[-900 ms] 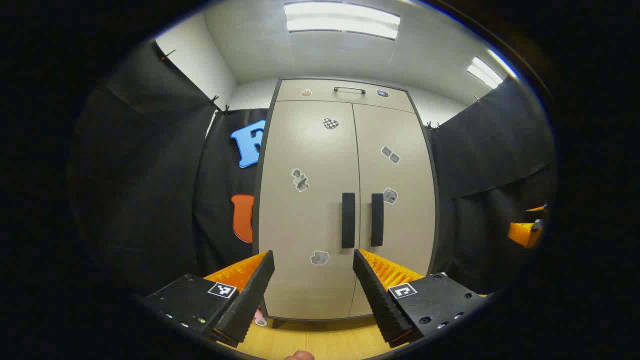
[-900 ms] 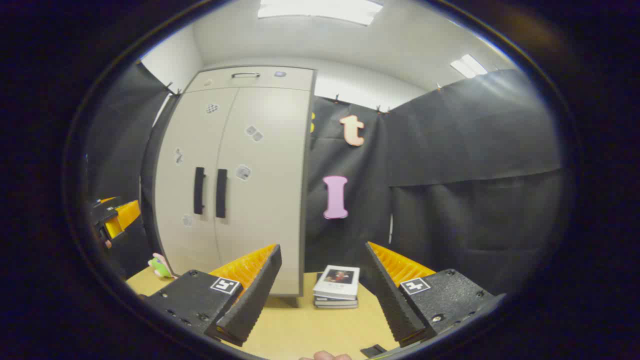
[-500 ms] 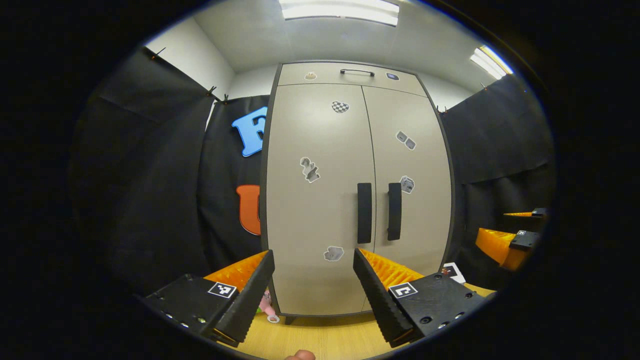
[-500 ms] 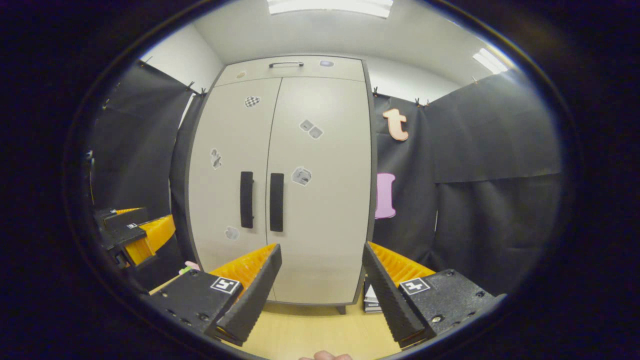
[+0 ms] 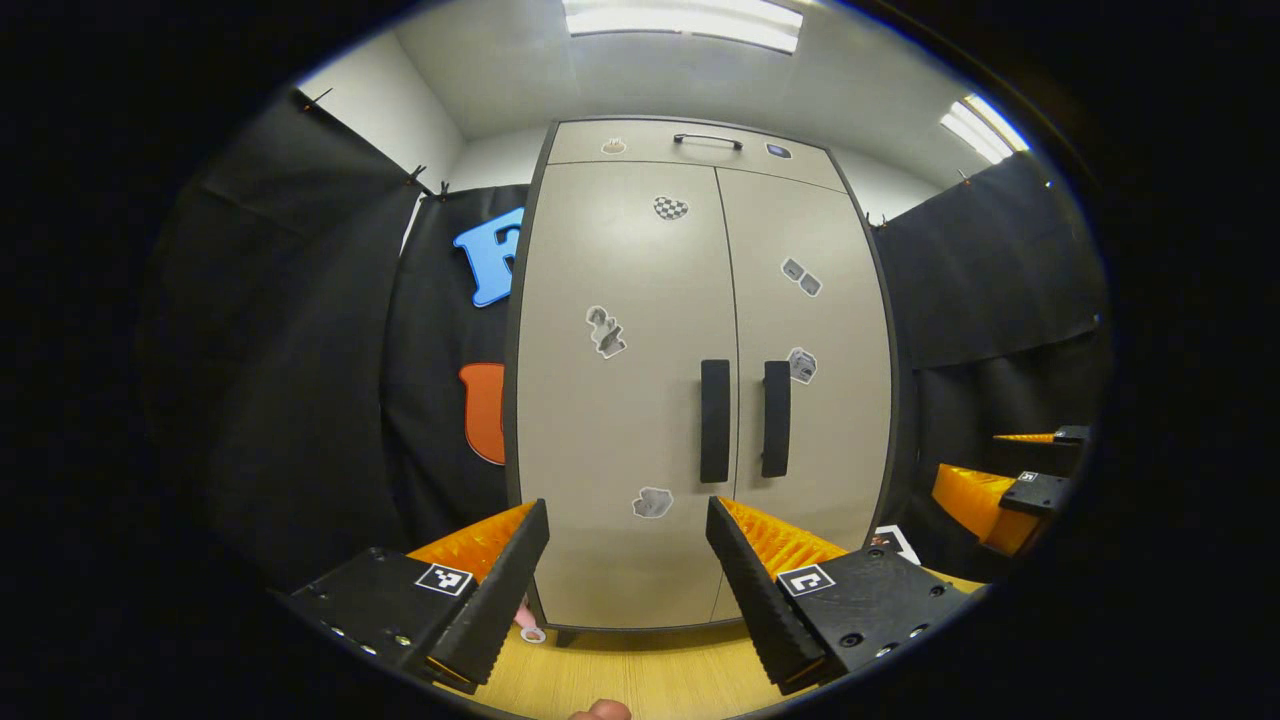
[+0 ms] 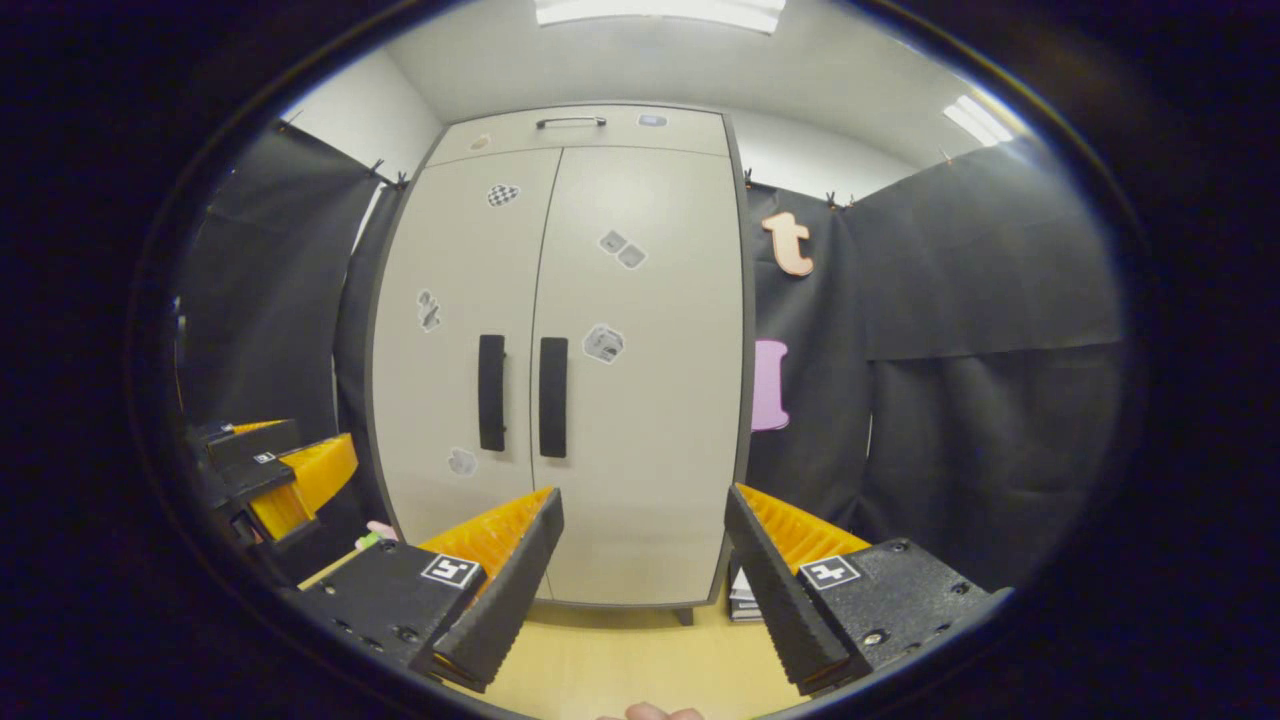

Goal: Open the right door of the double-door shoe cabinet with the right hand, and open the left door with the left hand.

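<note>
A: Where's the shoe cabinet [image 5: 700, 400]?
B: Dead ahead in both views, standing on the wood floor [image 5: 640, 680]. Left door [image 5: 615, 420] and right door [image 5: 815, 400] both closed, flush. Two black vertical handles [image 6: 491, 392] sit just beside the centre seam.

A: Grippers?
B: Left gripper [image 5: 628, 575] jaws spread wide, holding nothing, well apart from the doors. Right gripper [image 6: 645, 565] same: wide, empty, short of the handles.

A: Anything else?
B: Stack of books [image 6: 742, 598] on the floor by the cabinet's right corner. Stickers [image 5: 604, 332] on the doors.
</note>
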A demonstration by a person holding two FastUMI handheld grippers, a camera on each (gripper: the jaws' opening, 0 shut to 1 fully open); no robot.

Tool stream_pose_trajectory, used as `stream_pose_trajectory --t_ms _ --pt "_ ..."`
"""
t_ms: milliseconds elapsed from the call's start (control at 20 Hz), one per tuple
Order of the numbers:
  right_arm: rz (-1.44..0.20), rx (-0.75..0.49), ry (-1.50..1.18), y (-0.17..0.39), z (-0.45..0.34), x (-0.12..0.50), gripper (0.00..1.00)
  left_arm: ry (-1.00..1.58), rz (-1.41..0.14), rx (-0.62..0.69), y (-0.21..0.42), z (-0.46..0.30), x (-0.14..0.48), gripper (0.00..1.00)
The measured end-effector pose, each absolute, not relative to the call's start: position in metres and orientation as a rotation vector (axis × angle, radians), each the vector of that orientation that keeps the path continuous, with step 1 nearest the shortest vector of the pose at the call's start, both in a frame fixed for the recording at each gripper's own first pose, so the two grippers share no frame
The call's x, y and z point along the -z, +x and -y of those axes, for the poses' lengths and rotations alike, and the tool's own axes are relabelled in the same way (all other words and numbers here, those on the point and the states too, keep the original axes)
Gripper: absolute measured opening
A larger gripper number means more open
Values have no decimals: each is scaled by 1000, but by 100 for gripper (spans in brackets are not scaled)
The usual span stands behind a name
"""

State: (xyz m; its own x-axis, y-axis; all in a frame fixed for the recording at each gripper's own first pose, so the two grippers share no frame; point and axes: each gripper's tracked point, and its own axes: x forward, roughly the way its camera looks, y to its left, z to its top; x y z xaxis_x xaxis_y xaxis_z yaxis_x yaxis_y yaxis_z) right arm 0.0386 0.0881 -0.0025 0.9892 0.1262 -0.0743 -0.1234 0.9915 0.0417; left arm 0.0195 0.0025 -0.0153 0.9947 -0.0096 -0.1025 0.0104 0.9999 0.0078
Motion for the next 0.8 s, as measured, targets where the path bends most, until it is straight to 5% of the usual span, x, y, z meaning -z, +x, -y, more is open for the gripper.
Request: stream_pose_trajectory --t_ms 350,800 --pt "-50 -194 77 62 -121 -18 100 2 -94 22 13 -4 17 95" --pt "-46 -213 77 167 -169 -53 100 -1 -104 30 -18 -13 21 95"
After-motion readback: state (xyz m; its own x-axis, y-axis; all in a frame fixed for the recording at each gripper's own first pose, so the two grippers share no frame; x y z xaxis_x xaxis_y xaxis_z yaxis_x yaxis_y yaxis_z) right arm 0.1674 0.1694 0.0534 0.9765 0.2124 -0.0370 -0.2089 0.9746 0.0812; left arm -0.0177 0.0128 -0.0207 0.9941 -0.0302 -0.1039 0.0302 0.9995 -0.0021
